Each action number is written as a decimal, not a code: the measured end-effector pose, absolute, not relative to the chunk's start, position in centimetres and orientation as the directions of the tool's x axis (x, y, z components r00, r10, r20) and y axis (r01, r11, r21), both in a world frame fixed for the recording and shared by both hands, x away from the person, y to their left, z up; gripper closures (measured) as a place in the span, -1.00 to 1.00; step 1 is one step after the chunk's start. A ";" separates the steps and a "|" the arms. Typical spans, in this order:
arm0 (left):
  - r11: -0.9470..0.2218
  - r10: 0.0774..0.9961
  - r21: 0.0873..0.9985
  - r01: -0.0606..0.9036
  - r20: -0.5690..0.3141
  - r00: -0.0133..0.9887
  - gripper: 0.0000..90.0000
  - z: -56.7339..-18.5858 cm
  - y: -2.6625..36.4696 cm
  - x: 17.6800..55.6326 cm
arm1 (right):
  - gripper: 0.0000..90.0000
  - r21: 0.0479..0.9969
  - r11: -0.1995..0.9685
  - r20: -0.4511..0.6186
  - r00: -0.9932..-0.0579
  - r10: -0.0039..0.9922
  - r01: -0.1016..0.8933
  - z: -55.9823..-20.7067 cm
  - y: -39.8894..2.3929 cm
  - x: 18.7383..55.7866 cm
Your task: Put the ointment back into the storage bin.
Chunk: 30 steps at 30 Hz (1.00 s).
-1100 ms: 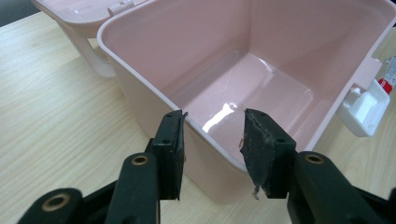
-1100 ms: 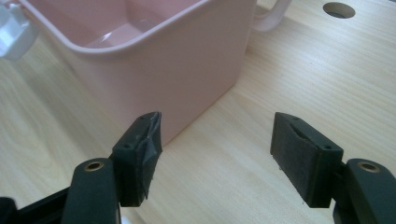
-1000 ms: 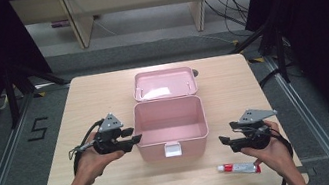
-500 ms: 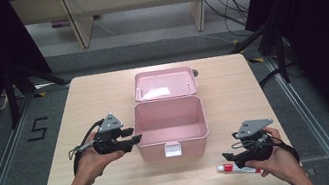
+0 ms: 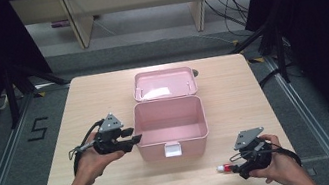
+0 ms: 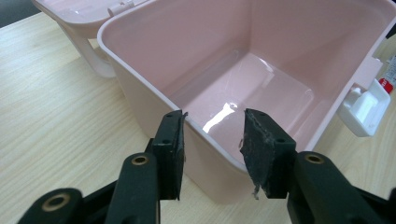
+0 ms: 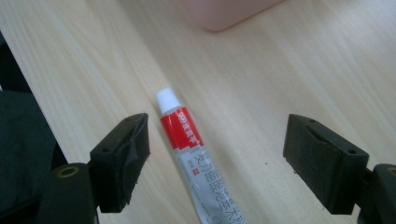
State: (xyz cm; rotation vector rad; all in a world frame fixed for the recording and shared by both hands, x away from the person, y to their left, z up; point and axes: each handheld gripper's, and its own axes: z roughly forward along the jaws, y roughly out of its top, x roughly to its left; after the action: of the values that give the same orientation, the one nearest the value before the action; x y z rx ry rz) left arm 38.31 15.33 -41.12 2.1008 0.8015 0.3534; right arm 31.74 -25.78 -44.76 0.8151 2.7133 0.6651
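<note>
Clearly, red-banded tube (image 7: 191,154), print too small.

Grey floor (image 5: 155,48); pale wooden table (image 5: 266,106); dark curtains (image 5: 323,20) either side

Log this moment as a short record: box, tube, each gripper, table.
box: pink box, lid hinged back and open, inside bare, white latch at its near side
tube: red and white tube lying flat on the table, white cap towards the box
left gripper: left gripper straddling the box's left wall, one jaw outside, one inside, pads not pressing on it
right gripper: right gripper low over the tube, jaws have just been opening and stand wide, tube between them, not gripped
table: light wooden table
</note>
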 end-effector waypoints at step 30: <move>-0.445 0.653 0.794 0.414 -0.029 0.756 0.30 -41.1 15.3 38.3 | 0.28 0.247 0.896 -0.057 -0.917 0.395 0.370 -47.1 -24.5 32.9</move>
State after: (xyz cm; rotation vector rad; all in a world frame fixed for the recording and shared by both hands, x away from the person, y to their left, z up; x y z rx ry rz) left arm 38.32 15.30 -41.13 2.1004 0.7987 0.3570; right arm 32.94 -24.51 -47.15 0.5981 2.9550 0.3532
